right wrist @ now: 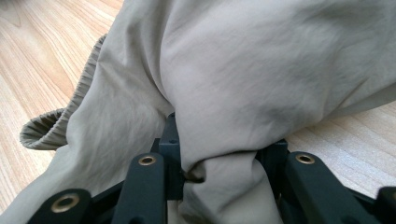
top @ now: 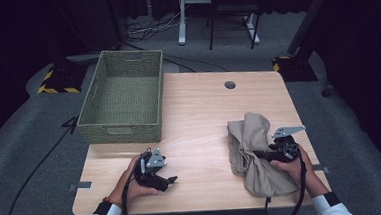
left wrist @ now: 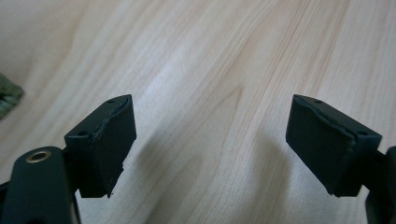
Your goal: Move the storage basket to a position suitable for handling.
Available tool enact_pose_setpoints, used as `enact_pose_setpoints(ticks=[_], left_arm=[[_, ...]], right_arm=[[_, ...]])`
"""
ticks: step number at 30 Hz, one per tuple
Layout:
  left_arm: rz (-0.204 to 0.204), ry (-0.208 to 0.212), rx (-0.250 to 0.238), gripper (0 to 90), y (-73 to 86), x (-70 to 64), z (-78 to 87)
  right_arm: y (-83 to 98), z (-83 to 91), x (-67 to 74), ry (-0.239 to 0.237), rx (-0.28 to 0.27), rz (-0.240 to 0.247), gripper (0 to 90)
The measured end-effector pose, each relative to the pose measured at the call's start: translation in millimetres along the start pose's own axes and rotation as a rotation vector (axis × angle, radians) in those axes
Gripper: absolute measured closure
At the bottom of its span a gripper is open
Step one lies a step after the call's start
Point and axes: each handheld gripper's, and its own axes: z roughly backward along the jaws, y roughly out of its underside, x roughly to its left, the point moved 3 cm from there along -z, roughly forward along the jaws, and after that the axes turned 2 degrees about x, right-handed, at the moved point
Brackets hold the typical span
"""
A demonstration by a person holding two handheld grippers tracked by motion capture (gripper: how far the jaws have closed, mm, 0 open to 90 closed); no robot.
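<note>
Jaws of the right gripper (right wrist: 219, 168) pinch a bunched fold of the beige garment (top: 254, 153) lying crumpled on the table's (top: 199, 112) near right part, while the left gripper (left wrist: 210, 144) rests with jaws wide apart over bare wood, near the woven basket (top: 122, 96).

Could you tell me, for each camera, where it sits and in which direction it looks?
High view: above the person's side, looking forward and down at the table, basket, both hands.
Left gripper view: on the left gripper, looking along open jaws at bare wood.
Right gripper view: on the right gripper, jaws shut on the beige garment.
Shared: garment also shows from above.
</note>
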Motion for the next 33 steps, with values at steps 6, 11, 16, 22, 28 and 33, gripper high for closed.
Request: enact_pose_setpoints(ticks=[6, 11, 16, 22, 28, 33], left_arm=[[-0.018, -0.029, -0.115, 16.9, -10.9, 5.7, 33.3], [-0.01, -0.03, -0.181, 16.5, -16.4, 9.5, 48.3], [-0.005, -0.061, -0.222, 16.8, -23.4, 12.4, 63.4], [-0.007, -0.134, -0.26, 18.4, -29.7, 20.1, 86.9], [-0.003, -0.172, -0.31, 18.6, -36.5, 36.9, 103.2], [0.016, -0.206, -0.283, 18.7, -43.3, 60.7, 92.1]], right_arm=[[0.6, 0.8, 0.9, 0.001, -0.001, -0.001, 63.5], [1.6, 1.3, 1.2, 0.001, 0.001, -0.006, 63.4], [2.0, 0.2, 1.5, -0.007, 0.001, -0.011, 63.3], [2.3, -0.4, 2.0, -0.015, 0.003, -0.011, 63.3], [2.3, -2.1, 3.3, -0.027, 0.009, -0.013, 63.2], [2.8, -2.6, 2.8, -0.032, 0.011, -0.015, 63.2]])
